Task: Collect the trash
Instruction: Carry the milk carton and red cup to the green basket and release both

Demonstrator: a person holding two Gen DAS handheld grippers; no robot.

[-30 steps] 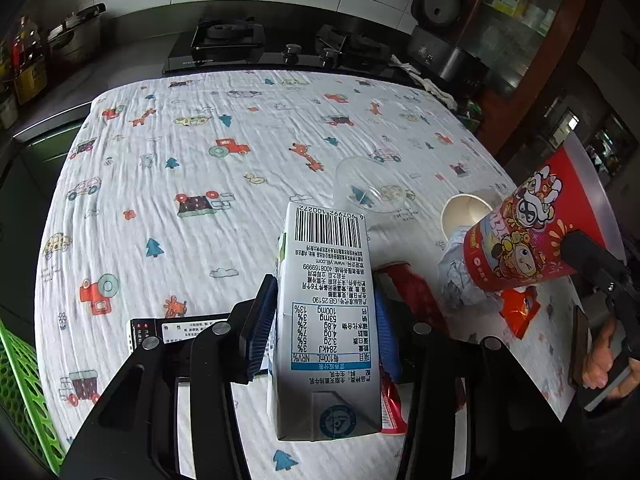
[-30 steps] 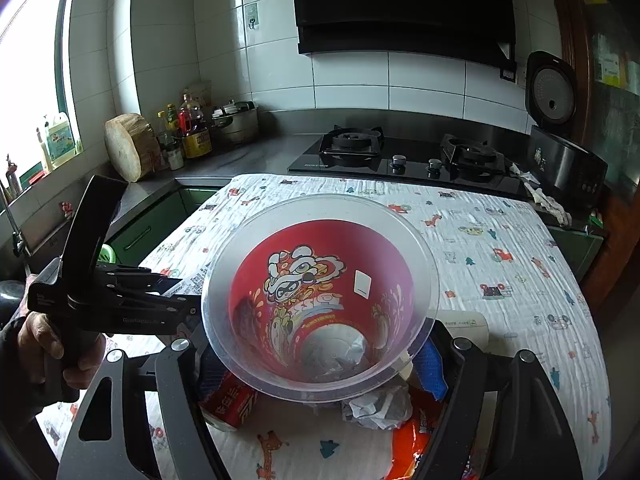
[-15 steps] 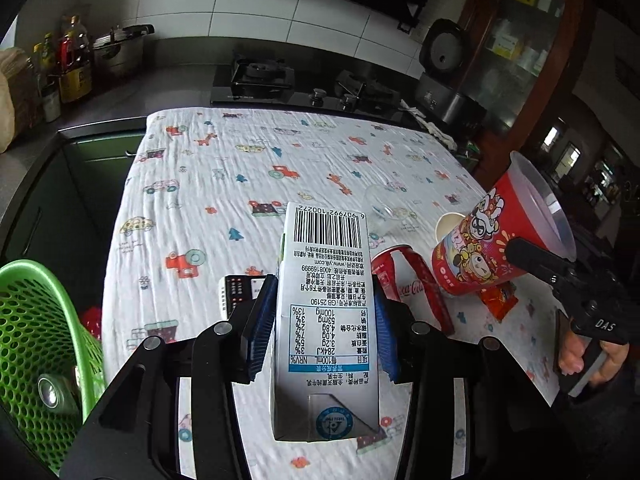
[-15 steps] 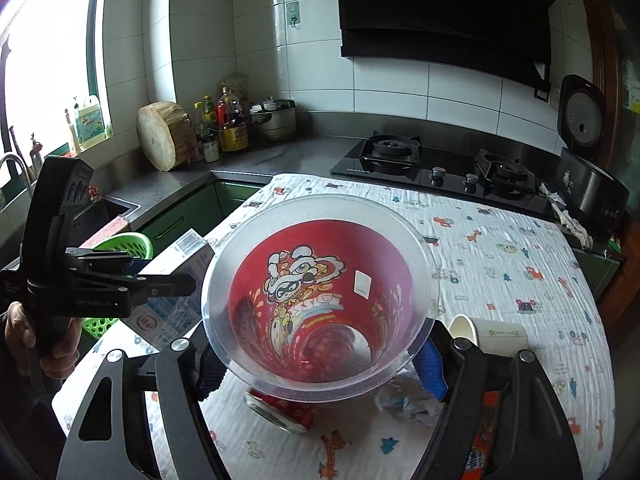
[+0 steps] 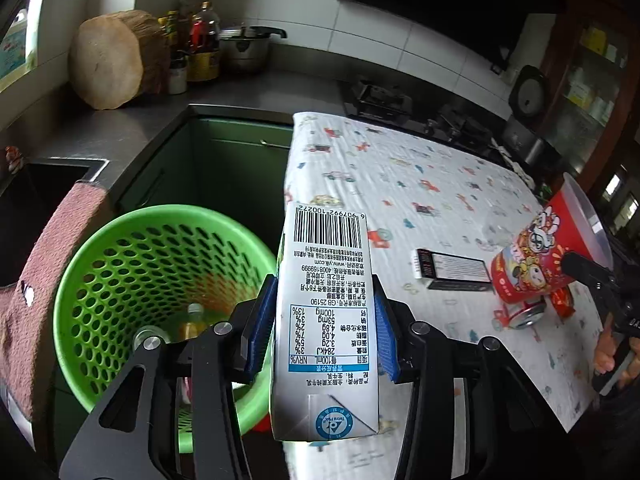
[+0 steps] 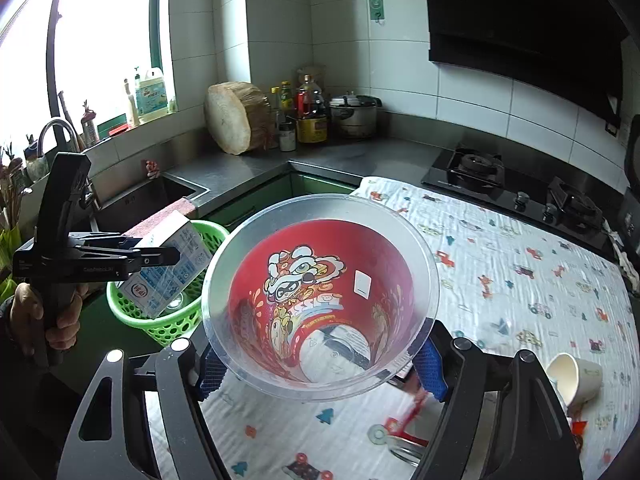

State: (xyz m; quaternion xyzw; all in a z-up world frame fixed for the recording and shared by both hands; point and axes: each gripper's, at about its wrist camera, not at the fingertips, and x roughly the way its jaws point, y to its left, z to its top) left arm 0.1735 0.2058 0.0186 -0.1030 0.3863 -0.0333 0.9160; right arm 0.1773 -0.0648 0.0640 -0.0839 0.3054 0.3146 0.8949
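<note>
My left gripper [image 5: 324,316] is shut on a white milk carton [image 5: 328,248], its blue pads pressing both sides. The carton hangs over the near rim of a green mesh basket [image 5: 120,264] standing left of the table. In the right wrist view the carton [image 6: 172,264] tilts above the basket [image 6: 168,328]. My right gripper [image 6: 320,366] is shut on a clear plastic cup with a red cartoon print [image 6: 316,292], held over the table's left part with its mouth facing the camera. From the left wrist view the cup [image 5: 540,256] hangs at the right.
A table under a white patterned cloth [image 5: 420,184] holds a crushed red can [image 5: 520,314], a black-and-white box [image 5: 452,268] and a paper cup [image 6: 576,376]. A bottle [image 5: 192,320] lies in the basket. A pink towel [image 5: 48,280] drapes the sink edge. A stove [image 6: 520,188] stands behind.
Both grippers swung left with their loads. The carton went from above the table to above the green basket. The cup followed from the trash pile to the table's left part.
</note>
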